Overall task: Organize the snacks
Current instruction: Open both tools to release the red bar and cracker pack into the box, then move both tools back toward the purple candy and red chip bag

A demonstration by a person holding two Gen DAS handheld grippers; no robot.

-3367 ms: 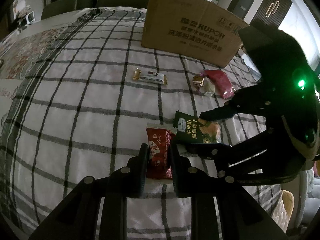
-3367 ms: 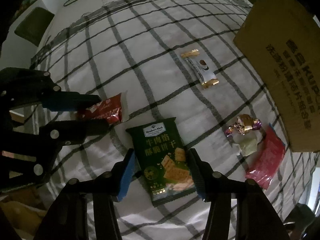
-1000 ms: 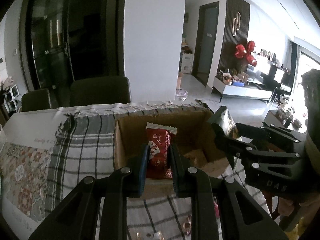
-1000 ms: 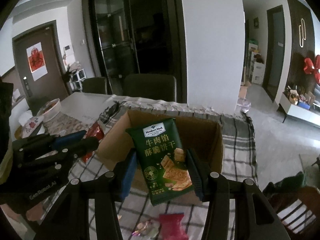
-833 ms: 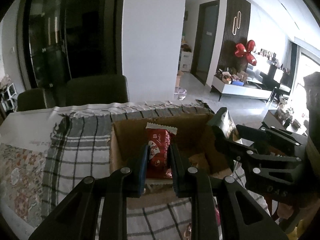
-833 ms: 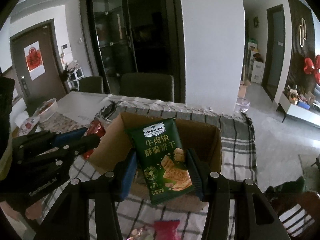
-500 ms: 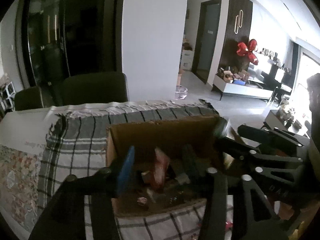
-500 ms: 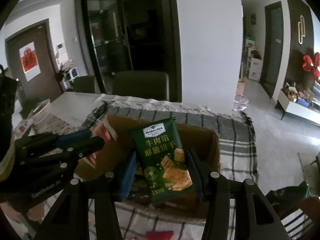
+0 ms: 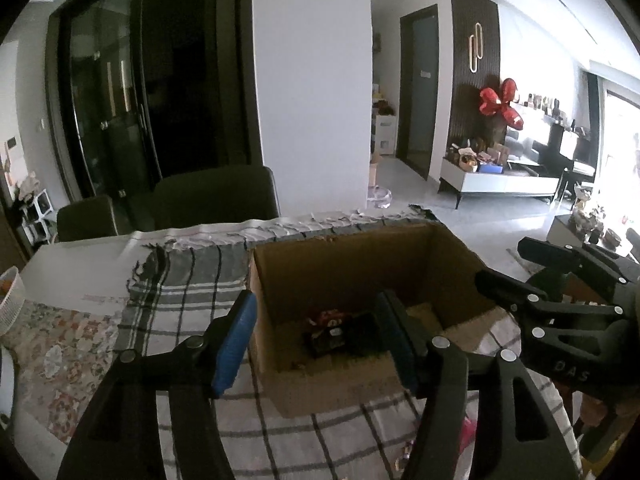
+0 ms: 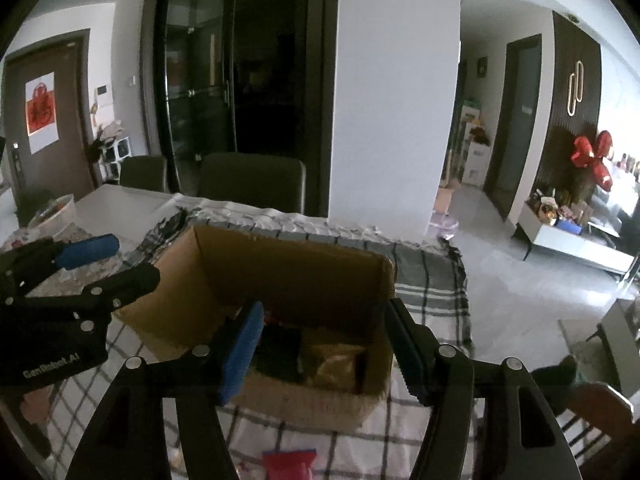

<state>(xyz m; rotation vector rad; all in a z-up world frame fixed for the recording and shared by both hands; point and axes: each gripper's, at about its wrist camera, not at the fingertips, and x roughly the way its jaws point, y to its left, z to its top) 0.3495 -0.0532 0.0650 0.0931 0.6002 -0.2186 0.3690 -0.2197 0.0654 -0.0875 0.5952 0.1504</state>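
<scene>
An open cardboard box (image 9: 344,268) stands on the checked tablecloth (image 9: 188,304); it also shows in the right wrist view (image 10: 280,272). Inside it lie the red snack packet (image 9: 326,320) and dark packets (image 10: 280,348). My left gripper (image 9: 316,340) is open and empty above the box's near edge. My right gripper (image 10: 326,350) is open and empty over the box too. Each gripper shows in the other's view: the right one (image 9: 504,268) and the left one (image 10: 116,260). A red snack (image 10: 290,462) lies on the cloth in front of the box.
Dark chairs (image 9: 216,196) stand behind the table. A patterned mat (image 9: 60,344) and a white basket (image 9: 10,300) sit at the left. Small wrapped sweets (image 9: 404,456) lie on the cloth near the box. The table's right edge drops to the floor (image 10: 520,280).
Both grippers have opened over the box. The red packet and the green biscuit packet have dropped out of the jaws into the box.
</scene>
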